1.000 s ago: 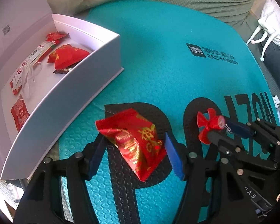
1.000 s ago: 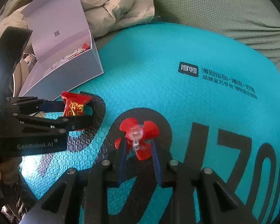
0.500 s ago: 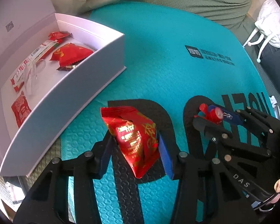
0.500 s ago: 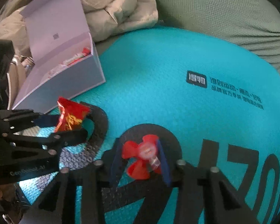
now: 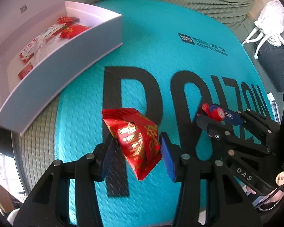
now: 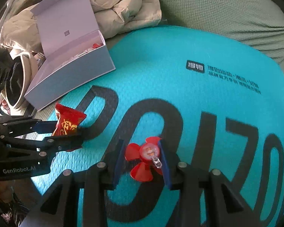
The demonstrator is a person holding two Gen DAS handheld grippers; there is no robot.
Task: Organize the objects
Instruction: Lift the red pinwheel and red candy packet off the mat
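Note:
My left gripper [image 5: 136, 149] is shut on a red snack packet [image 5: 136, 138] with gold print, holding it tilted above the teal mat [image 5: 161, 56]. My right gripper [image 6: 142, 157] is shut on a small red fan toy [image 6: 140, 162], its pads pressing the clear hub. In each wrist view the other gripper shows beside it: the right gripper [image 5: 214, 115] with the fan, and the left gripper [image 6: 66, 130] with the packet [image 6: 68, 121]. An open white box [image 5: 75, 56] [image 6: 72, 77] lies at the mat's far left corner and holds several red packets [image 5: 72, 31].
The mat [image 6: 161, 75] lies on a green bedcover [image 6: 227, 15]. A cream padded jacket [image 6: 119, 9] is bunched behind the box. A round white device [image 6: 22, 79] stands left of the box. A white frame with cloth [image 5: 268, 28] is far right.
The left jaws have closed on the packet and lifted it off the mat. Both grippers have drawn back along the mat with the packet and the fan in them.

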